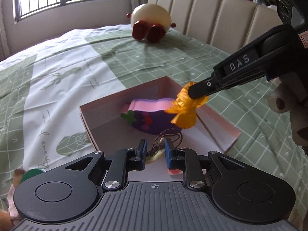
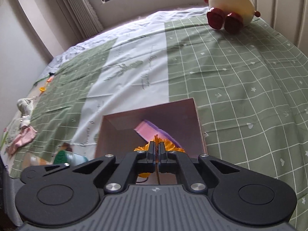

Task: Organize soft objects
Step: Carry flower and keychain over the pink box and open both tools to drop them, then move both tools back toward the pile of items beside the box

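Above the open pink cardboard box (image 1: 92,123), the right tongs (image 1: 198,93) are pinching an orange crinkled fabric flower (image 1: 184,111); the left tongs (image 1: 155,152) are hanging part-open. Released here, the flower risks catching the box's right wall and tumbling outside.

Orange fabric flower (image 2: 154,148) mostly hidden behind right gripper (image 2: 156,154). Purple felt pouch (image 2: 154,130) partly blocked, design unreadable here. Items between left gripper (image 1: 155,154) fingers: brown cord, pale tuft (image 1: 156,155), identity unclear. Green-capped bottle (image 2: 65,156) blurred.
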`<state>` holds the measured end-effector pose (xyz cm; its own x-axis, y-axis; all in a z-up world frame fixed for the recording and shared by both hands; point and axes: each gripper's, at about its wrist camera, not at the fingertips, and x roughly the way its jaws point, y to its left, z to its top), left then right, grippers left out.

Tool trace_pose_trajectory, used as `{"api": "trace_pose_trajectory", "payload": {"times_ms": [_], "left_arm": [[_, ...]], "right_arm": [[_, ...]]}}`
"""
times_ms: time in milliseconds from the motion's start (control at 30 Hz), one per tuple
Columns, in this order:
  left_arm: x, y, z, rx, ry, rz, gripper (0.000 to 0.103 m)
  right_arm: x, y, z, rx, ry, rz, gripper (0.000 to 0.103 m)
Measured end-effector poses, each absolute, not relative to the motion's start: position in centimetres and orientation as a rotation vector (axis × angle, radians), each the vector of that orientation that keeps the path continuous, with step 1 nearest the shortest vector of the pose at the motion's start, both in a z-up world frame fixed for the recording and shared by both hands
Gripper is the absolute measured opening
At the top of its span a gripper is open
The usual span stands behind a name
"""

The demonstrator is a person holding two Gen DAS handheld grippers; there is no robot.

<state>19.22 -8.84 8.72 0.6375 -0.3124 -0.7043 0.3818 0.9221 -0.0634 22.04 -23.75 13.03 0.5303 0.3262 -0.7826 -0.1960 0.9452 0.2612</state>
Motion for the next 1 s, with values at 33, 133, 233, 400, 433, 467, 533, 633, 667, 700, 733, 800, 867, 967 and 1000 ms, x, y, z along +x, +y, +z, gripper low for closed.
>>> {"api": "trace_pose_trajectory", "payload": {"times_ms": [33, 133, 233, 400, 433, 467, 533, 633, 667, 700, 733, 800, 867, 967, 1000], "left_arm": [[19.6, -8.9, 8.3, 0.091, 0.789, -0.394, 0.023], [20.8, -8.6, 7.1, 0.025, 0.837, -0.416, 0.024], [20.5, -8.6, 6.6, 0.042, 0.827, -0.381, 0.024], [19.4, -8.3, 7.4, 0.112, 0.792, -0.339, 0.024], [19.1, -7.7, 7.8, 0.091, 0.774, -0.333, 0.024], [18.7, -7.0, 8.3, 0.059, 0.754, -0.330, 0.024], [17.8, -5.5, 9.6, 0.007, 0.709, -0.321, 0.024], [16.2, -3.1, 11.6, -0.022, 0.642, -0.280, 0.024], [15.5, -2.3, 12.2, -0.027, 0.628, -0.262, 0.024], [14.9, -1.3, 12.7, -0.032, 0.618, -0.243, 0.024], [14.3, -0.4, 13.2, -0.034, 0.611, -0.222, 0.024], [12.6, 1.5, 14.2, -0.035, 0.583, -0.182, 0.024], [10.7, 3.6, 14.9, -0.034, 0.551, -0.156, 0.024], [8.1, 6.8, 15.1, -0.040, 0.520, -0.127, 0.024], [7.2, 7.9, 15.0, -0.046, 0.513, -0.115, 0.024]], "right_arm": [[22.3, -23.6, 12.4, 0.148, 0.971, 0.307, 0.003], [23.2, -23.5, 11.0, 0.180, 0.993, 0.305, 0.004], [23.7, -23.1, 9.8, 0.195, 1.042, 0.290, 0.016], [22.2, -22.1, 11.0, 0.100, 1.000, 0.238, 0.031], [21.8, -21.8, 11.8, 0.077, 0.977, 0.231, 0.031], [21.3, -21.5, 12.7, 0.061, 0.953, 0.227, 0.031], [20.4, -21.0, 14.5, 0.046, 0.907, 0.224, 0.036], [19.0, -19.9, 17.2, 0.033, 0.845, 0.234, 0.047], [18.4, -19.3, 18.0, 0.027, 0.828, 0.237, 0.049], [17.9, -18.8, 18.7, 0.021, 0.811, 0.242, 0.049], [17.4, -18.2, 19.3, 0.014, 0.796, 0.249, 0.049], [16.3, -16.6, 20.4, 0.000, 0.764, 0.271, 0.053], [15.1, -14.9, 21.2, -0.013, 0.730, 0.287, 0.057], [13.5, -12.4, 21.4, -0.029, 0.695, 0.311, 0.059], [13.0, -11.5, 21.3, -0.036, 0.688, 0.316, 0.059]]}}
